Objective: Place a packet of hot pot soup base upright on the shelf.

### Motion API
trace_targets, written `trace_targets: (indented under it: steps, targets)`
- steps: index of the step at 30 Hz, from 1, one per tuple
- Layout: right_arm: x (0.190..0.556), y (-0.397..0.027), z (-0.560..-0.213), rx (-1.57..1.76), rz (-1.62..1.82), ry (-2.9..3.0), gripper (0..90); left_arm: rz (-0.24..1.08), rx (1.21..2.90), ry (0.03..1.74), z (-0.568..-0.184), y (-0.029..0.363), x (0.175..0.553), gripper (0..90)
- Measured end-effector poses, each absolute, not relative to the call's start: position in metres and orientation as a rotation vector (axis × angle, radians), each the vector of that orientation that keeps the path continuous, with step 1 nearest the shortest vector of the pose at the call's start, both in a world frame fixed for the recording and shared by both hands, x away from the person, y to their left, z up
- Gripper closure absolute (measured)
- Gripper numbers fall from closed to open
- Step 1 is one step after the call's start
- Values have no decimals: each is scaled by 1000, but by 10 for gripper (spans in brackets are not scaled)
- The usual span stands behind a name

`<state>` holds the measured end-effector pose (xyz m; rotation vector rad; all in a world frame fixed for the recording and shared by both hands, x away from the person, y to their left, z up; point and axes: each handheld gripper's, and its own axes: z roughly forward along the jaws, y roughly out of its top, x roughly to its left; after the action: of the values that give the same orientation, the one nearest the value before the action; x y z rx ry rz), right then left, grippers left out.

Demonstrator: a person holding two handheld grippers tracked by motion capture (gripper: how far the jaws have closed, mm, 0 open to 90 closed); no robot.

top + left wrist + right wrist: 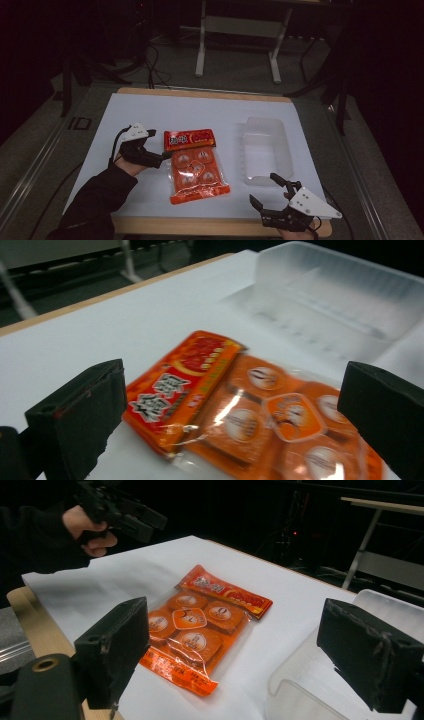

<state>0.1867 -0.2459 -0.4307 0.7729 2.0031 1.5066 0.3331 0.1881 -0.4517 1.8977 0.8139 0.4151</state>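
Left gripper (159, 159) jaws spread wide, right gripper (267, 191) jaws likewise apart

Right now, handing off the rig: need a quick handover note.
Left gripper: open, empty, beside the left edge of the orange snack packet, jaws apart either side of it in the left gripper view.
Right gripper: open, empty, near the front table edge, just short of the clear plastic container.
Packet lies flat on the white table, left of the container, which has nothing in it.
Done: nothing gripped.
Left: likely grasp the packet, move it to the container.
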Motion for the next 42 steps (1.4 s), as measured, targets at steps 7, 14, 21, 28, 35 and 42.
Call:
trace_targets:
  steps: [7,14,21,28,35,42]
  targets:
    - [186,-245,-430,770,1512,2010,126,435,1887,883,-455,192,358,13]
    - [187,-245,-431,776,1520,2018,127,439,1902,929,-462,194,379,29]
    - [188,-244,-433,774,1517,2032,127,398,1953,987,-481,190,399,121]
    - [190,-242,-436,776,1502,2059,128,360,2005,1107,-505,183,418,151]
    - [193,-240,-439,777,1507,2085,128,324,2004,1159,-517,179,424,276]
    - [193,-239,-440,774,1505,2095,129,300,2020,1195,-524,176,429,370]
